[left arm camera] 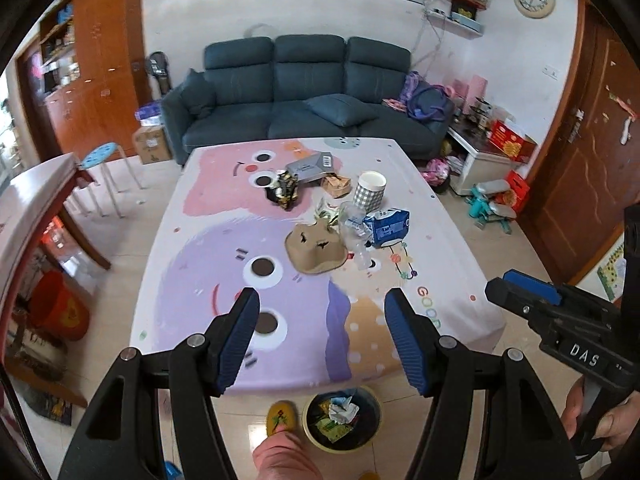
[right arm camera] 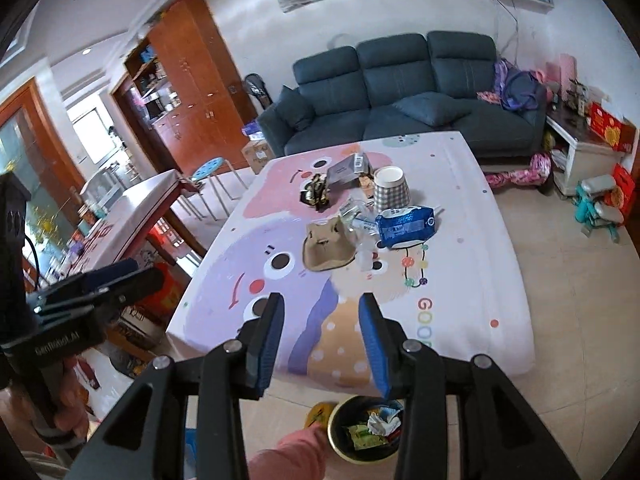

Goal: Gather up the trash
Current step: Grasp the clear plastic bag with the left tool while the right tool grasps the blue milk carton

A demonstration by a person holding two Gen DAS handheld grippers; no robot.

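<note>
Trash (left arm camera: 320, 248) clusters mid-worktop (left arm camera: 460, 280), twelve o'clock of the left gripper (left arm camera: 322, 320), jaws half open, empty. Right wrist view: right gripper (right arm camera: 322, 324) likewise empty; bin (right arm camera: 368, 432) at six o'clock. Approach the flattened cardboard (right arm camera: 326, 250) low.

Your bin (left arm camera: 362, 426) sits partly under the desk (left arm camera: 460, 280) edge, and in the right wrist view your right gripper (right arm camera: 322, 338) covers its right rim. What lies crumpled inside is too small to name. The clear bottle (left arm camera: 354, 232) blurs into the wrappers around it, so you cannot tell where it ends. The grey box (left arm camera: 310, 168) hides most of the small brown carton (left arm camera: 336, 185) behind it. Your own leg (left arm camera: 280, 456) is cut off by the bottom edge.
</note>
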